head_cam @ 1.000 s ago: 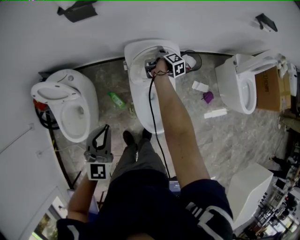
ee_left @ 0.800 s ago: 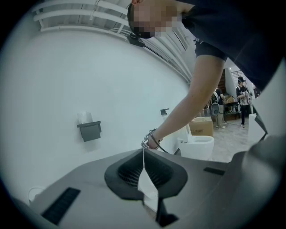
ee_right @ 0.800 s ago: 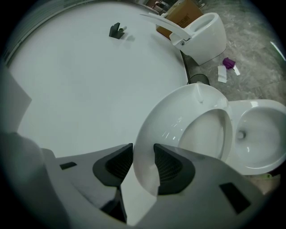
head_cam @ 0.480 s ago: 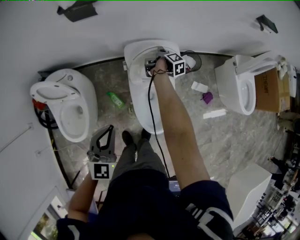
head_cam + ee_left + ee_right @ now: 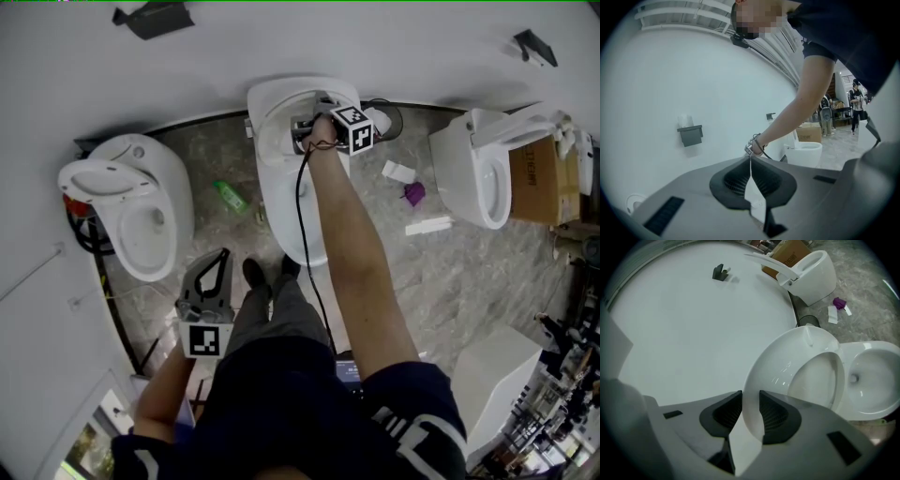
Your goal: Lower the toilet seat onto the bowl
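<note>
Head view, right gripper [image 5: 305,131]: top centre of the frame, at the end of an outstretched arm [image 5: 352,244], on the upper edge of the toilet seat [image 5: 277,105].
Head view, toilet seat: raised, upright against the wall [image 5: 281,37], above the bowl [image 5: 286,220], not yet lowered.
Head view, left gripper [image 5: 221,255]: lower left, held over the floor [image 5: 469,272], well apart from the middle toilet, touching nothing.
Head view, surroundings: second toilet [image 5: 141,202] at left, third toilet [image 5: 473,173] at right, green bottle [image 5: 228,197] on the floor between the left and middle toilets, cardboard box [image 5: 539,178] at far right.
Left gripper view, jaws: pressed together at the tips, nothing between them. White wall ahead, grey wall holder [image 5: 690,133] at mid left, arm crossing from upper right.
Right gripper view, jaws: just been closing, clenched on the rim of the raised toilet seat, white edge filling the gap between the pads. Open bowl at the right of the frame.
</note>
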Demonstrator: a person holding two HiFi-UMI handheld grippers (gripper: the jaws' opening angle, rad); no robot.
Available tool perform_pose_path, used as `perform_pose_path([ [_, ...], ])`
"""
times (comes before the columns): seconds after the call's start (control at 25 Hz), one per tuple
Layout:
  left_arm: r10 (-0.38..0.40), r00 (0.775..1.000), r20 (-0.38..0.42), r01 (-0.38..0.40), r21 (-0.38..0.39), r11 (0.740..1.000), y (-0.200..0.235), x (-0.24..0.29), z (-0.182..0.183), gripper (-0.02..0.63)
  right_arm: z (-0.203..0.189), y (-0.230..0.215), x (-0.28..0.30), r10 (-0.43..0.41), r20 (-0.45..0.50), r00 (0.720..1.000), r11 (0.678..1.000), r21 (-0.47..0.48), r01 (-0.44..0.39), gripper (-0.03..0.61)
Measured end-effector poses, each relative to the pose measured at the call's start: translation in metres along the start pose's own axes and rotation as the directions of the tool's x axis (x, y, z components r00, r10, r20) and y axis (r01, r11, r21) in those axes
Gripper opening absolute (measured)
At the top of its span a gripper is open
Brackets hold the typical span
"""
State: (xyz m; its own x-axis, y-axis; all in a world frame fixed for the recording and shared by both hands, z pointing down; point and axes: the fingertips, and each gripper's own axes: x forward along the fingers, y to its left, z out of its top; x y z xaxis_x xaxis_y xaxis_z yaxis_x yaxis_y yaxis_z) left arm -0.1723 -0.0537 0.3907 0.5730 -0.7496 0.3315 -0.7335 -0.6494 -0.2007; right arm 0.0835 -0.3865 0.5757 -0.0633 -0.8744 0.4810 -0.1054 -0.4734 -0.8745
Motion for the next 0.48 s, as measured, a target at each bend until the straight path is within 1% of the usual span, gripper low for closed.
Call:
perform_pose_path([
  [0.2, -0.008, 1.000, 0.007, 0.007, 0.034, 0.999, -0.0013, -0.0034, 0.0025, 0.027, 0.0000, 0.0021, -0.0023, 0.012, -0.001, 1.000, 1.000, -0.009, -0.012, 0.118],
  [0.4, 0.007, 1.000, -0.007, -0.007, 0.012, 1.000, 0.0012, -0.0070, -0.0018, 0.027, -0.0001, 0.0030, -0.0061, 0.022, 0.001, 1.000, 1.000, 0.003, -0.022, 0.107],
  [0.48, 0.011, 1.000, 0.001, -0.011, 0.006, 1.000, 0.0027, -0.0082, -0.0019, 0.028, -0.0011, 0.0021, -0.0090, 0.028, -0.001, 1.000, 1.000, 0.004, -0.028, 0.106],
])
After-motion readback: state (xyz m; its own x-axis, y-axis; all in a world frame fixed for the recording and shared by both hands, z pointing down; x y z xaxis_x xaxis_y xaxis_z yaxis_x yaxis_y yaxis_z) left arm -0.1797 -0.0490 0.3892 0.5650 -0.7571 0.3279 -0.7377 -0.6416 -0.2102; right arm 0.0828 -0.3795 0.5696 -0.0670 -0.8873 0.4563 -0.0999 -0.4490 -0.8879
